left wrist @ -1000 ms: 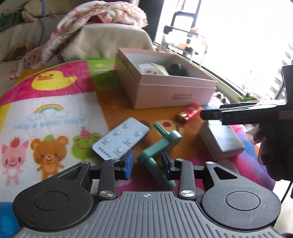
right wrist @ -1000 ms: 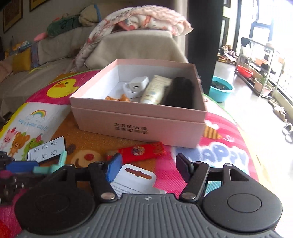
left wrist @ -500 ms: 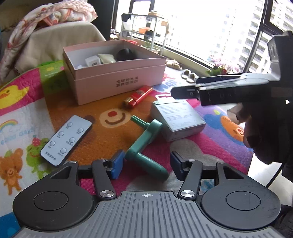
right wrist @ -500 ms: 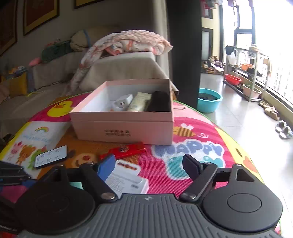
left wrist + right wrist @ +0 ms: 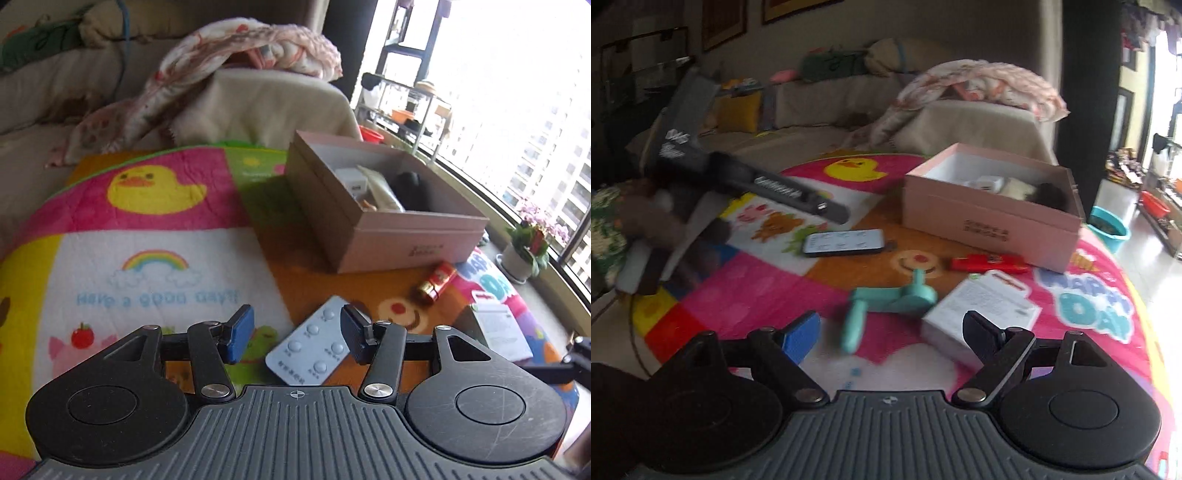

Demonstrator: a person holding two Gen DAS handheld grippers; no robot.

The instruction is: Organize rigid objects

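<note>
My left gripper (image 5: pixel 297 334) hovers low over a white remote (image 5: pixel 314 347) lying on the mat. Its jaws are closing; the remote shows between them, but the pads do not press on it. In the right wrist view this left gripper (image 5: pixel 833 214) reaches in from the upper left above the remote (image 5: pixel 844 242). My right gripper (image 5: pixel 892 336) is open and holds nothing. Just beyond its fingers lie a teal crank-shaped tool (image 5: pixel 890 299) and a white carton (image 5: pixel 982 310). A red lighter (image 5: pixel 990 263) lies before the pink box (image 5: pixel 990 225).
The open pink box (image 5: pixel 417 240) holds a white charger (image 5: pixel 352 182), a cream tube and a black object. The red lighter (image 5: pixel 437 282) and white carton (image 5: pixel 498 328) lie to its right. A colourful mat (image 5: pixel 155 258) covers the round table; a sofa with a blanket stands behind.
My left gripper opened off the teal tool, left it on the mat and swung left over the remote. My right gripper widened, drew back and turned left, bringing the tool and carton before it.
</note>
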